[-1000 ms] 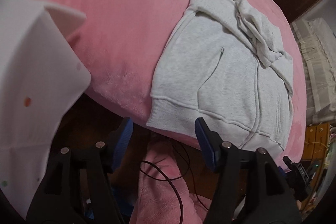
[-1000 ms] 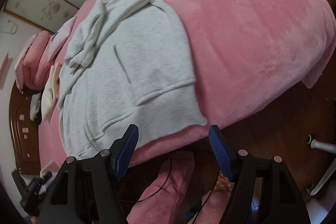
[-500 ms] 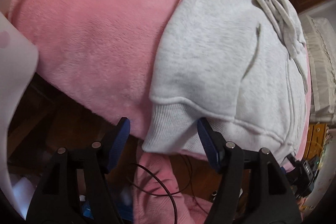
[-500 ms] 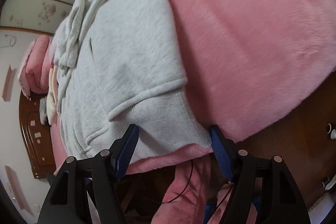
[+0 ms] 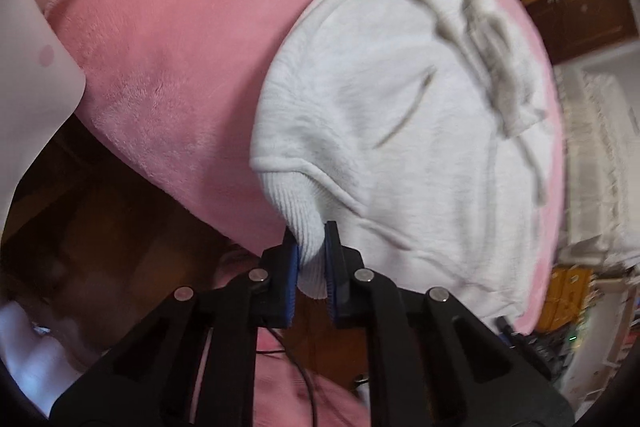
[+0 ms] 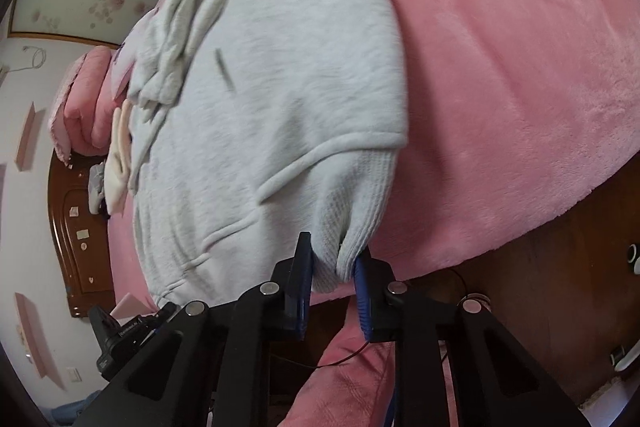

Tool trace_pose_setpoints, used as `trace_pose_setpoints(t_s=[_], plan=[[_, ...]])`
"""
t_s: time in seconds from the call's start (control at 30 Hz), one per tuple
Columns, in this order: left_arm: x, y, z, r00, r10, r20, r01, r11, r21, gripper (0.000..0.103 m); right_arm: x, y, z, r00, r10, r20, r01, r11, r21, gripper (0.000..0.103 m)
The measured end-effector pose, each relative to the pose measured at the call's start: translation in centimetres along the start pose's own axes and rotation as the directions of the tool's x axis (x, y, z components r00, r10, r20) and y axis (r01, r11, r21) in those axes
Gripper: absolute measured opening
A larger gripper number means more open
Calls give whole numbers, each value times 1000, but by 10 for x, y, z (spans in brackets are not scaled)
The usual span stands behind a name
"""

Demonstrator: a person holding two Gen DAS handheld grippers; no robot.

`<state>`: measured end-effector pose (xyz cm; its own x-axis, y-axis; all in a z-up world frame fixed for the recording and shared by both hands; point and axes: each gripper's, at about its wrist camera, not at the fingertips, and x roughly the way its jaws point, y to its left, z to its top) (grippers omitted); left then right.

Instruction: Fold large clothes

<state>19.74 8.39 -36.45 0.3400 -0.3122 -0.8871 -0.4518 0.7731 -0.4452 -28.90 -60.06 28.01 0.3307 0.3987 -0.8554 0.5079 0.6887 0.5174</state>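
Pink bed: hoodie hem corners between both closing claws.

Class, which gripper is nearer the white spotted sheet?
Left. Left gripper, closing on the hoodie hem, has the sheet to its left; right gripper, closing on the hem's other corner, shows no sheet.

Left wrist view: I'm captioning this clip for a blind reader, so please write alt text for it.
The left gripper is closing on the ribbed hem corner of a light grey hoodie, with the fabric between its blue pads. The hoodie lies spread on a pink fleece blanket covering a bed, with dark wooden floor below.
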Motion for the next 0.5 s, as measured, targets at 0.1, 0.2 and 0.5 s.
trace_pose_setpoints(t_s=[0.1,0.2,0.5], plan=[[-22,-22,2,999,-31,14,31,999,-25,8,-11,21,4,999,48,15,-48,999,21,18],[-42,-50,12,995,-82,47,83,996,-17,7,-25,39,12,987,151,59,-155,985,72,17],[-102,-136,77,965,-189,183,174,980,95,7,-68,128,70,922,336,191,-341,940,-6,17]])
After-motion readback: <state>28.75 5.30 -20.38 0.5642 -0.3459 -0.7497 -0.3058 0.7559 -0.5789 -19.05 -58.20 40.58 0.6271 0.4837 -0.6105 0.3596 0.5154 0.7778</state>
